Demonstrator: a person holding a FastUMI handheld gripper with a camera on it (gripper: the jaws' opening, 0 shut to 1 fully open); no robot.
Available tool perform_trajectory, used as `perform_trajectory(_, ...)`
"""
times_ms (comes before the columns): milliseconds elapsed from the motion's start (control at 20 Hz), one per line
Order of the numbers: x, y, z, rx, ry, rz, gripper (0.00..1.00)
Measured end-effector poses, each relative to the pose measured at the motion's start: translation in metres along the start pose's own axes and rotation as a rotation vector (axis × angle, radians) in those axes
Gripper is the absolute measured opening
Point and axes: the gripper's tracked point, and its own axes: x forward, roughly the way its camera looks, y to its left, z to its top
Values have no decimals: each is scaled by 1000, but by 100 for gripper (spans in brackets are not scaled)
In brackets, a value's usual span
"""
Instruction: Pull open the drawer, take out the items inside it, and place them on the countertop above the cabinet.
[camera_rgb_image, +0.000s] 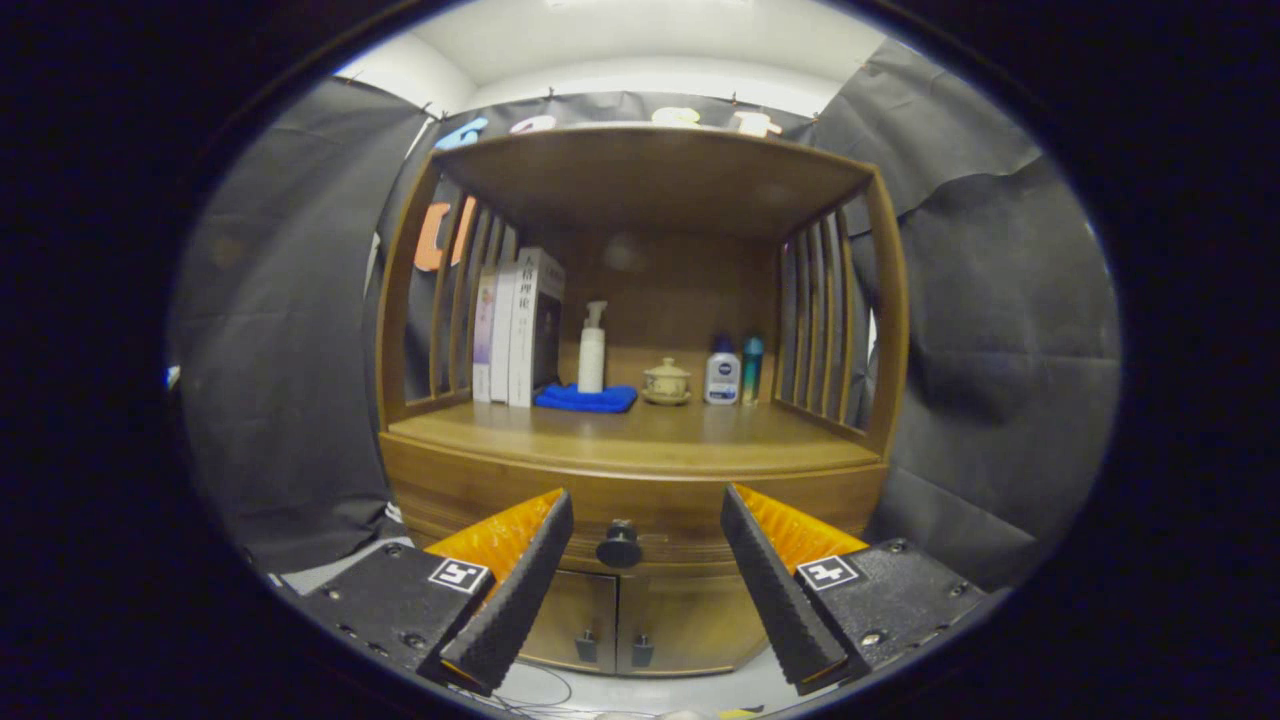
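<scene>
The fingers (646, 590) are spread wide and hold nothing. In the gap between them, a little way beyond the tips, sits the round dark knob (619, 545) of the drawer (650, 510), which is shut flush in the front of the wooden cabinet (890, 330). Nothing touches the knob. Under the drawer are two small doors (625, 620), each with a little dark pull.

Above the drawer runs the countertop (640, 435), bare along its front. Further back on it, from left to right, stand a few books (517, 328) upright against the slatted side, then a white pump bottle (592, 350) resting on a folded blue cloth (587, 399), a small lidded pot (667, 382) on a saucer, and two small bottles (732, 371) close together. Slatted sides and a wooden top close in the shelf space. Black cloth hangs behind and to both sides of the cabinet
</scene>
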Motion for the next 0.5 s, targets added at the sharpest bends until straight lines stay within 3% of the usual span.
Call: perform_trajectory(500, 87, 10, -66, 25, 118, -9, 97)
